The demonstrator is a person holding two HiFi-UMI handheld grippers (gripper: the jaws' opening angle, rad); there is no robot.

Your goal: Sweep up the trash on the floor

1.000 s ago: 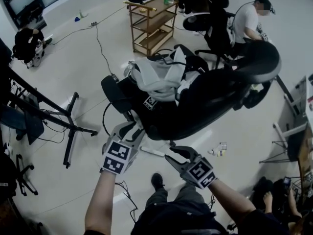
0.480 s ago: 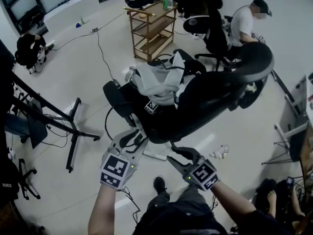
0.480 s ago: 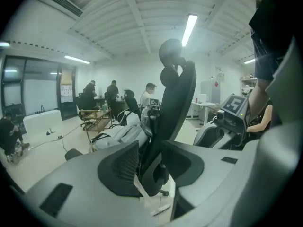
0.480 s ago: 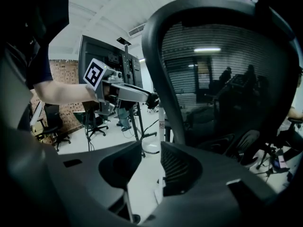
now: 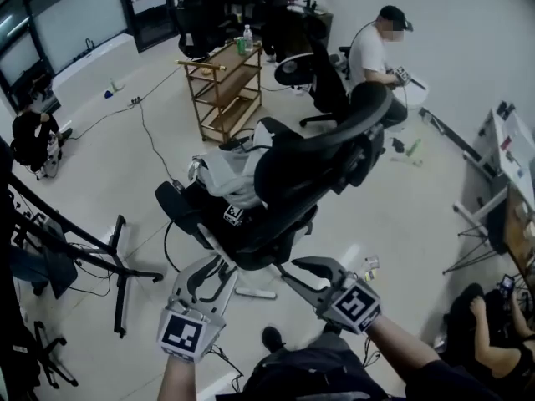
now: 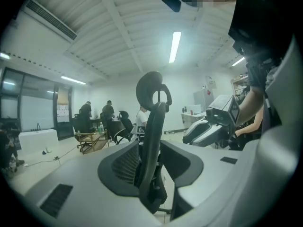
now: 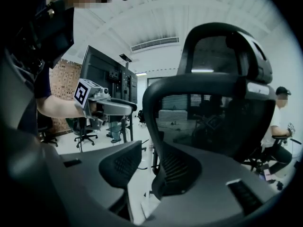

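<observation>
Both claws had gone up since a moment before, close to the big black office chair (image 5: 292, 186). The left claw (image 5: 216, 272) was closing on nothing. The right claw (image 5: 297, 272) hung wide and empty. Small pale trash (image 5: 369, 267) lay on the white floor (image 5: 401, 215), at the chair's 4 o'clock. I thought they should grab a broom first, then go slowly round the chair.

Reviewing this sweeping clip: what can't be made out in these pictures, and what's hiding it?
1. Trash on the floor beside the office chair, head view: too small to identify.
2. Floor under that chair, head view: hidden by its seat and the grey jacket.
3. Items on the wooden cart, head view: too small to name.
4. Both gripper views: the trash is not in sight; the chair fills the middle.
</observation>
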